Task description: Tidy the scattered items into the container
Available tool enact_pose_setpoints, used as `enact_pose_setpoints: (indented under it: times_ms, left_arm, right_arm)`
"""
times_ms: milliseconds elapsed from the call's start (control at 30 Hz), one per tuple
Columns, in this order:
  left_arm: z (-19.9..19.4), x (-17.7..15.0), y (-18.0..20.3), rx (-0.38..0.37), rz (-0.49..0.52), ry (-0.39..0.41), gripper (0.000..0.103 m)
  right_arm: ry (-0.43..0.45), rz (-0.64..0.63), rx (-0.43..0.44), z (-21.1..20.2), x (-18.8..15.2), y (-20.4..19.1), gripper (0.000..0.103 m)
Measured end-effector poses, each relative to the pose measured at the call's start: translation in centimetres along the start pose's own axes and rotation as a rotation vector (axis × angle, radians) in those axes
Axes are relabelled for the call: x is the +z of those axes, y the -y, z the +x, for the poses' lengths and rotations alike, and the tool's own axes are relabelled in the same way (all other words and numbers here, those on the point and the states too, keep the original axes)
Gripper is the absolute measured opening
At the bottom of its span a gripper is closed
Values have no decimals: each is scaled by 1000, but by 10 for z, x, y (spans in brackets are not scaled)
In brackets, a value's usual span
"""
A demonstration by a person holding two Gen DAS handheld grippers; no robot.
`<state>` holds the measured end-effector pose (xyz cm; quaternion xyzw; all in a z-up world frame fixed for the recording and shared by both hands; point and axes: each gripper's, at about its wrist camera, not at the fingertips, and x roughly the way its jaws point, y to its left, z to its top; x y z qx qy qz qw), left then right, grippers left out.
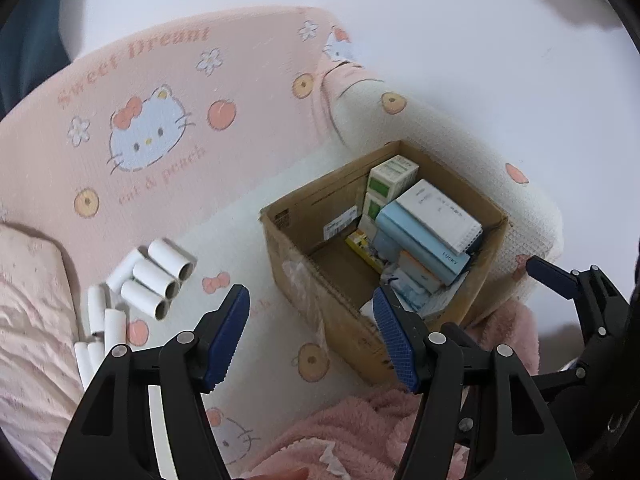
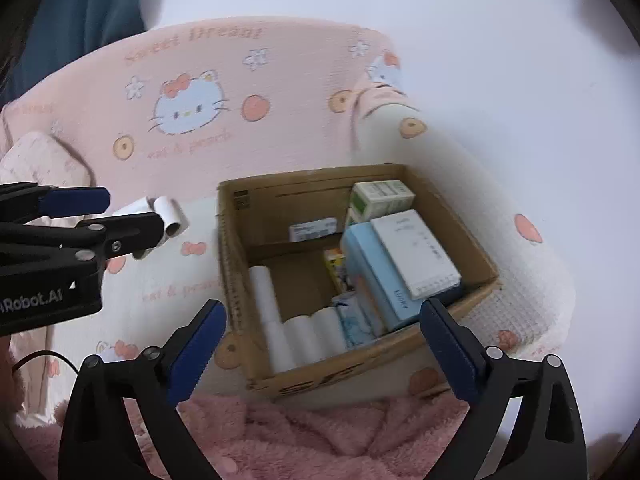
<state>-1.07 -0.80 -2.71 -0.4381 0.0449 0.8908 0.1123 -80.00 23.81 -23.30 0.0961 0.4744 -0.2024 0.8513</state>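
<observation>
An open cardboard box [image 2: 360, 272] sits on a sofa [image 1: 168, 128] covered in pink and white fabric printed with cats, peaches and flowers, toward its right armrest. Both tools hang above the seat with their jaws spread wide and nothing between the blue pads. The right tool [image 2: 324, 344] is over the near edge of the box, one finger on each side of the opening; the left tool [image 1: 312, 340] is over the seat just left of the box, with its right finger in front of the box's near left corner. Inside the box, white paper rolls [image 2: 296, 332] lie along the left wall and the near wall. The right half holds a stack of packages: a white flat box [image 2: 416, 256] lies tilted on top of a light blue box [image 2: 376, 276], and a green and white carton [image 2: 380, 196] stands at the far right corner; a small yellow packet [image 2: 335, 264] is wedged beside the blue box. A white label [image 2: 312, 229] is stuck on the inner far wall. On the seat to the left of the box lies a loose cluster of white tubes [image 1: 152, 280], well apart from it. A fluffy pink blanket [image 2: 312, 436] lies along the near edge of the seat, touching the box's near side.
</observation>
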Motion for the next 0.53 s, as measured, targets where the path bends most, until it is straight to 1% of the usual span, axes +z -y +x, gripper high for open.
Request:
enact_pose_setpoints:
  times_ms: [67, 200, 367, 533]
  left_arm:
    - [3, 1, 5, 3, -1, -10, 69]
    - [16, 1, 16, 13, -7, -67, 69]
    - [19, 2, 28, 43, 33, -77, 69]
    - [16, 3, 38, 44, 63, -65, 69]
  right_arm:
    - [-6, 17, 12, 2, -1, 7, 100]
    - [-30, 84, 47, 11, -6, 25, 100]
    - [-31, 127, 79, 13, -10, 39, 100]
    - [-17, 160, 91, 12, -11, 47, 100]
